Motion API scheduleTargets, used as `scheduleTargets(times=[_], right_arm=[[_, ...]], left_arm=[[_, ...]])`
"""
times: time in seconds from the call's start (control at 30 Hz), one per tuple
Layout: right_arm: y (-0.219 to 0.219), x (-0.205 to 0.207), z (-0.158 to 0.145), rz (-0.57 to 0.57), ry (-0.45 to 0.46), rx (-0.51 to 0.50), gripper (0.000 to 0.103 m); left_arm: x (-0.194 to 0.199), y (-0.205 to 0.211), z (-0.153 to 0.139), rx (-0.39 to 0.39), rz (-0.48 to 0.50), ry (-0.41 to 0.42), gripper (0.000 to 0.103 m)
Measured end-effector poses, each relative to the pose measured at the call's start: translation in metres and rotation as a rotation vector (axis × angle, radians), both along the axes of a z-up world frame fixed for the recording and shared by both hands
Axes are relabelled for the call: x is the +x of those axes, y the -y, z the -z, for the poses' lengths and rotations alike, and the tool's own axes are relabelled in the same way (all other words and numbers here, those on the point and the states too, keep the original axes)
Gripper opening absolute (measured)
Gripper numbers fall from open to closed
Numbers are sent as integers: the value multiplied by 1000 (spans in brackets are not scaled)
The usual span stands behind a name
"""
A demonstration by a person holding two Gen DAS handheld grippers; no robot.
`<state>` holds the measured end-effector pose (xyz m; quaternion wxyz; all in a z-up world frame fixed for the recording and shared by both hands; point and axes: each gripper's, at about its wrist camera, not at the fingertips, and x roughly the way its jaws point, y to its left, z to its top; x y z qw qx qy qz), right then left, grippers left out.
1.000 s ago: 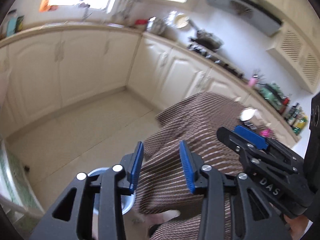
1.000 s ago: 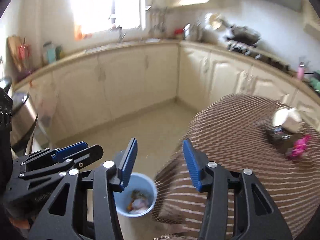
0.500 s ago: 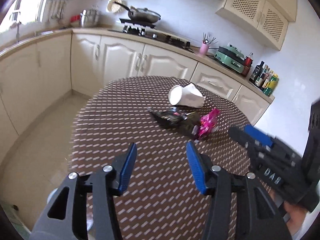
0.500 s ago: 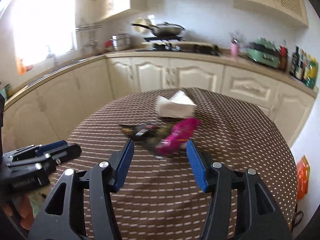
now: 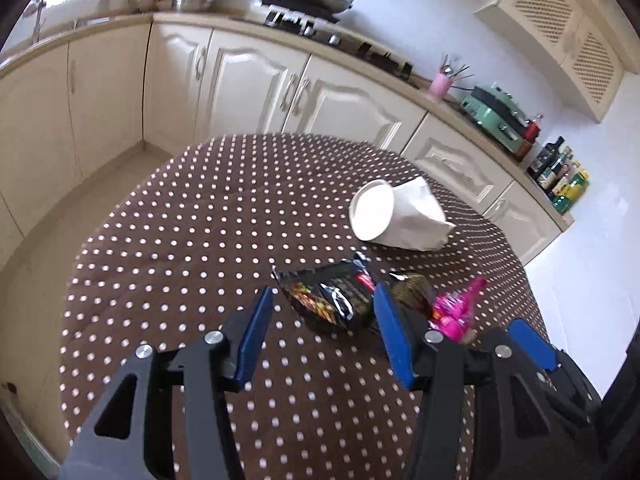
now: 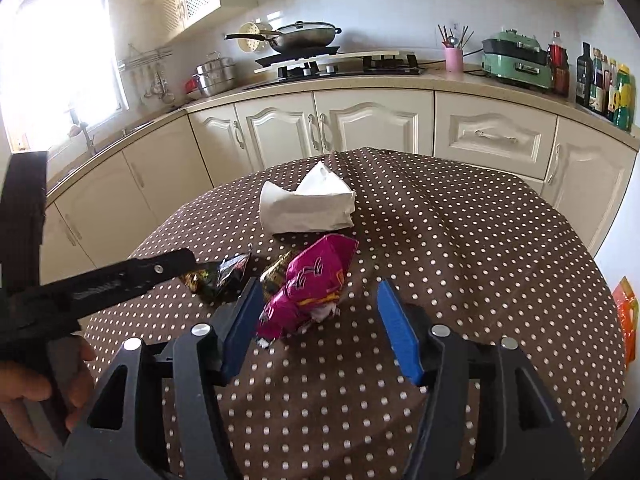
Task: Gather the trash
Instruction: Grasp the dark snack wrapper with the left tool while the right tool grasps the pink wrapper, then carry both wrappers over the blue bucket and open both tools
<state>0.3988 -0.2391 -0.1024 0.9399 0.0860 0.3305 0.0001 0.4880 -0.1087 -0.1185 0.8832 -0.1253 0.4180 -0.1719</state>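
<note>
On the round table with a brown dotted cloth (image 5: 180, 248) lie a crushed white paper cup (image 5: 396, 216), a black snack wrapper (image 5: 328, 298), a small dark gold wrapper (image 5: 412, 288) and a pink wrapper (image 5: 456, 308). My left gripper (image 5: 324, 320) is open and empty, its fingers either side of the black wrapper, just short of it. My right gripper (image 6: 320, 320) is open and empty, with the pink wrapper (image 6: 312, 284) between its fingertips. The cup (image 6: 308, 204) and black wrapper (image 6: 220, 276) also show in the right wrist view.
Cream kitchen cabinets (image 6: 360, 128) and a counter curve behind the table, with a stove and wok (image 6: 304, 36), a green appliance (image 6: 516, 60) and bottles (image 6: 604, 80). The left gripper's body (image 6: 112, 280) crosses the right view's left side. An orange bag (image 6: 626, 320) lies right of the table.
Both grippers swung from the floor and the blue bin up to the table and moved in close to the wrappers. Both stayed open.
</note>
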Motion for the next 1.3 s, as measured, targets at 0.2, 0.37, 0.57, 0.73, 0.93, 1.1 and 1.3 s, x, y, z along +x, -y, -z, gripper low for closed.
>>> scheduleTargets(times=[0.2,0.37,0.57,0.73,0.93,1.1,1.3], right_arm=[[1,20,13,-5,-59,45,60],[4,31,19,-8,-99,94,57],[3,26,14,4,-75,74,40],[-10,1,-9,-1,5,52,39],[-64,-21,-32,-123,47,46,39],[-136,-34,-39,-274,55,45,39],[-228,-46,-25,-439,24,39,39]], left_arm=[[16,7,24,-32,30,-70,26],[5,0,21,-53,18,-24,15],[-23,-23,6,-97,2,23,14],[-56,-53,-15,-114,-40,84,14],[-99,-102,-37,-93,-123,166,14],[-133,-160,-39,-39,-227,195,14],[-173,-237,-24,23,-363,186,14]])
